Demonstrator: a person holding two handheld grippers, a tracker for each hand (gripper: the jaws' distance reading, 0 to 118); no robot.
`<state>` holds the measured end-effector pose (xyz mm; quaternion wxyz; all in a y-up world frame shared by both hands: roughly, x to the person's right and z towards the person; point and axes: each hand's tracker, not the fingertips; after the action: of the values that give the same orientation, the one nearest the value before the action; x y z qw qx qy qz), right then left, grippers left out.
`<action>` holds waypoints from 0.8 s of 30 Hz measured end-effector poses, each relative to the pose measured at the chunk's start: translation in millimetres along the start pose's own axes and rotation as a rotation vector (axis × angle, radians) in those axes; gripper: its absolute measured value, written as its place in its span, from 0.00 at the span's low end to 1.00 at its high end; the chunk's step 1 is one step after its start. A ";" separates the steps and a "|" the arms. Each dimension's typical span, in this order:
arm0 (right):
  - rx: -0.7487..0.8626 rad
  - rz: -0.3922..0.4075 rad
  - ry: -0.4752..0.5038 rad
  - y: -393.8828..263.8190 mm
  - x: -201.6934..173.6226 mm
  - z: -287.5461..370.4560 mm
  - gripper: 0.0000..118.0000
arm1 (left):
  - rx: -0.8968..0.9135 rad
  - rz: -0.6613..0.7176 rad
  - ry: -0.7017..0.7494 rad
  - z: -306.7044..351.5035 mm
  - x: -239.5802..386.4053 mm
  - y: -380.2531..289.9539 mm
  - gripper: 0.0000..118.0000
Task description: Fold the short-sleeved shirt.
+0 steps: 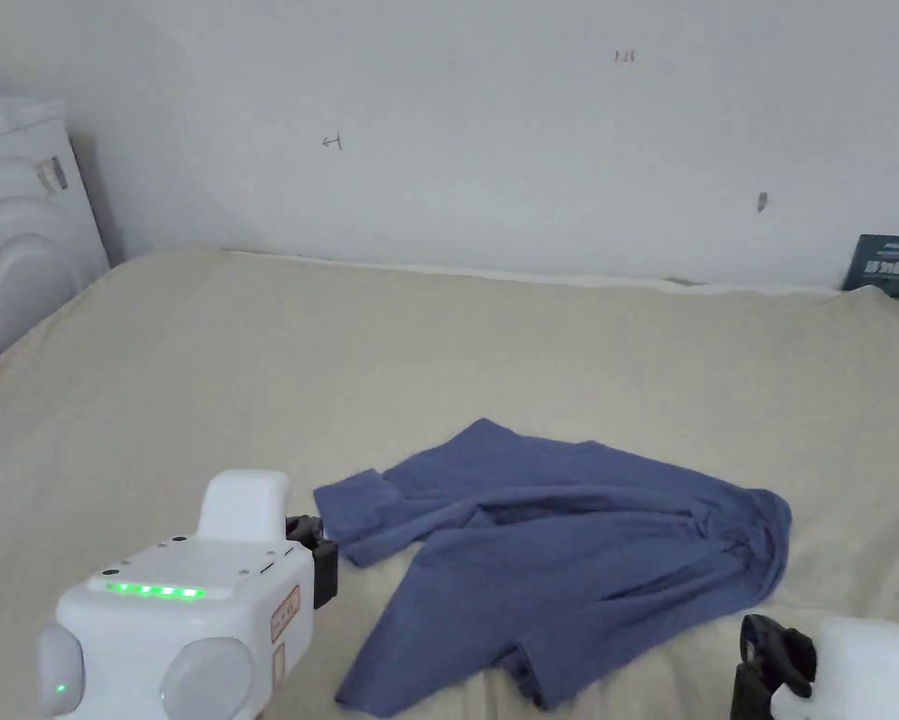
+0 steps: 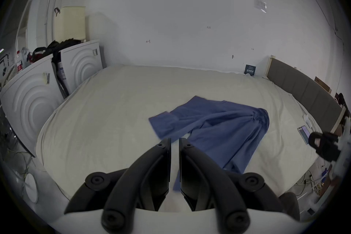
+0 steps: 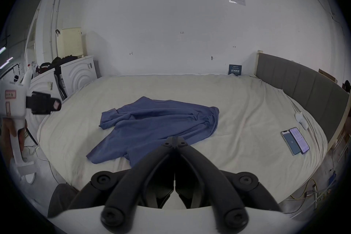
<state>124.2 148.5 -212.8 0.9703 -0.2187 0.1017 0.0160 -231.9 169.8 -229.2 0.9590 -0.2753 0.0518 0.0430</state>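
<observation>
**Operator:** Left tongs (image 2: pixel 175 140) were held off the bed (image 1: pixel 250 375), jaws parallel with a narrow gap between them and nothing in it. Right tongs (image 3: pixel 175 138) had their jaw tips together, also empty. In the head view, the left unit sat at 7 o'clock and the right at 5 o'clock.

**Inspector:** Location of the garment?

**Operator:** The blue short-sleeved shirt (image 1: pixel 569 553) lay crumpled on the bed, just ahead of both tongs, one sleeve pointing toward 9 o'clock and fabric bunched at 3 o'clock.

**Inspector:** Likely faults?

**Operator:** Judged risk: gripping a bunched layer instead of a single edge would lock the creases into the fold. Two phones (image 3: pixel 295 143) lay near the bed edge at 3 o'clock; a wide sweep could knock them off.
</observation>
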 end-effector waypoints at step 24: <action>-0.144 -0.007 0.023 -29.8 -5.7 -44.4 0.00 | -0.491 -0.037 0.020 -144.8 12.7 -94.0 1.00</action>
<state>112.4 102.7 -238.3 0.9509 -0.2885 0.1107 0.0174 -219.9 13.9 -303.6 0.8633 -0.5015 0.0443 0.0342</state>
